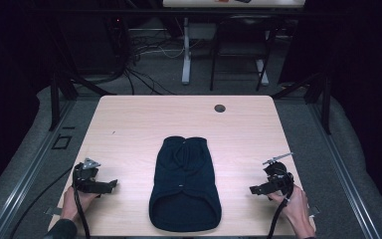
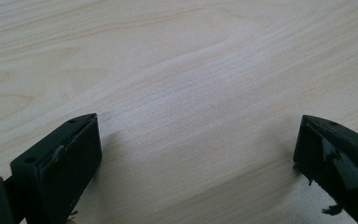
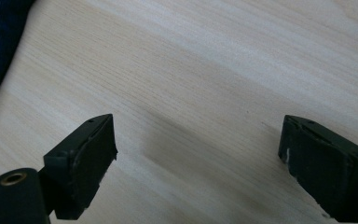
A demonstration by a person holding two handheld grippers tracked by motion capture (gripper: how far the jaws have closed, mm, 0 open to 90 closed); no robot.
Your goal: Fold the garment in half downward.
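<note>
Garment [image 1: 184, 184] lies untouched at lower centre; left gripper [image 1: 113, 184] and right gripper [image 1: 251, 189] flank it, released; handling not yet begun.

We record a plain dark navy garment [image 1: 185, 184], a pale wood-grain table [image 1: 129, 124], 2 black grippers, left [image 1: 110, 185] and right [image 1: 254, 189], and grey flooring [image 1: 348, 164].

The dark garment [image 3: 0, 42] is cut off by the right gripper view's left edge. Both forearms are cropped at the high view's bottom edge. The room behind the table [image 1: 129, 129] is lost in darkness.
</note>
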